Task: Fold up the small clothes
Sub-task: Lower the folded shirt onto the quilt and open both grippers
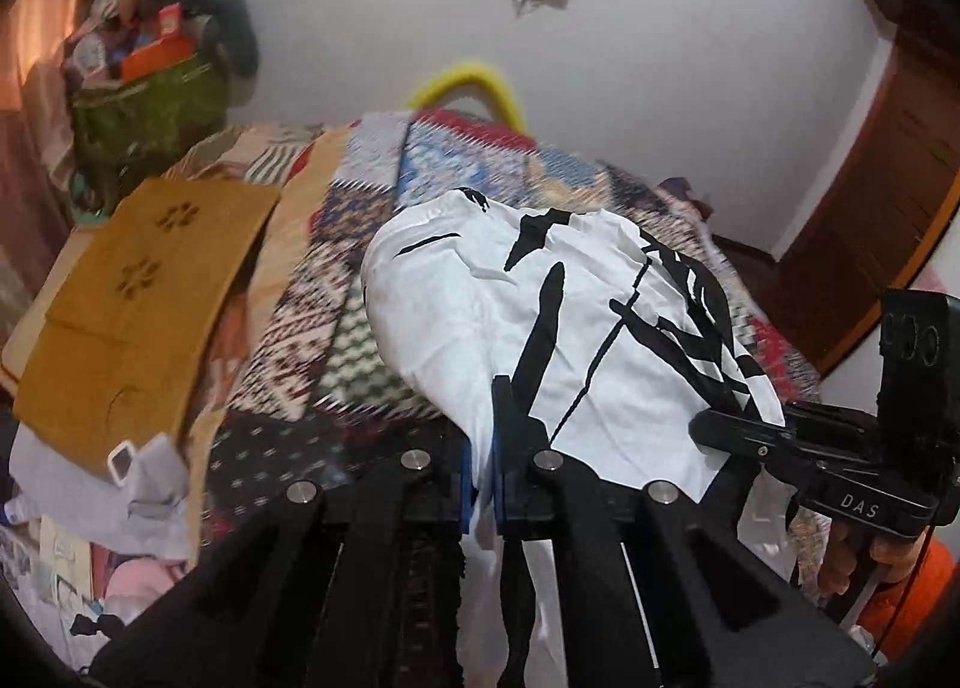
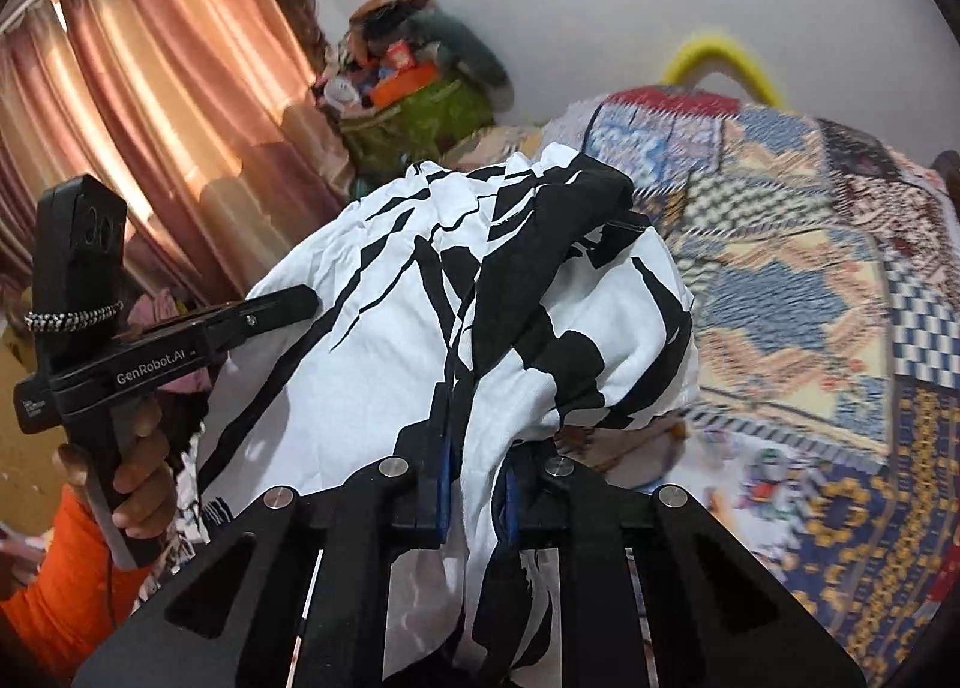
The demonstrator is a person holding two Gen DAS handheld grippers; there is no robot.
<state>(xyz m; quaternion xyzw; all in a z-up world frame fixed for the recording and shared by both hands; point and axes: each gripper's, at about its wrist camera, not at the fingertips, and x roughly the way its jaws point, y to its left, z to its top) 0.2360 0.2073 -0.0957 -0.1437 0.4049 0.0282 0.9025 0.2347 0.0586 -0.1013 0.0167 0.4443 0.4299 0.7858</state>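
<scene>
Over the bed (image 1: 372, 244), whose patchwork quilt fills the middle of both views, a white garment with black brush-like markings (image 1: 540, 304) hangs lifted between the two claws, bunched and creased rather than spread flat. The quilt lies bare and open on the right side in the right wrist view, while its far edge meets the white wall (image 1: 660, 58), where a yellow curved tube (image 1: 474, 82) stands up. Along the bed's left side a mustard-coloured folded cloth (image 1: 138, 316) sits on top of paler fabric, and beyond it a green bag stuffed with oddments (image 1: 150, 106) stands by the pinkish curtains (image 2: 150, 106). A brown wooden door (image 1: 870, 244) closes off the right side. The left claw (image 1: 483, 448) is pressed together, pinching the near edge of the garment between its blue pads, with loose cloth trailing below. The right claw (image 2: 474, 448) is likewise closed on a thick fold of the same garment. Each tool is gripped by a hand (image 2: 135, 466) at the end of an orange sleeve (image 2: 54, 586).
</scene>
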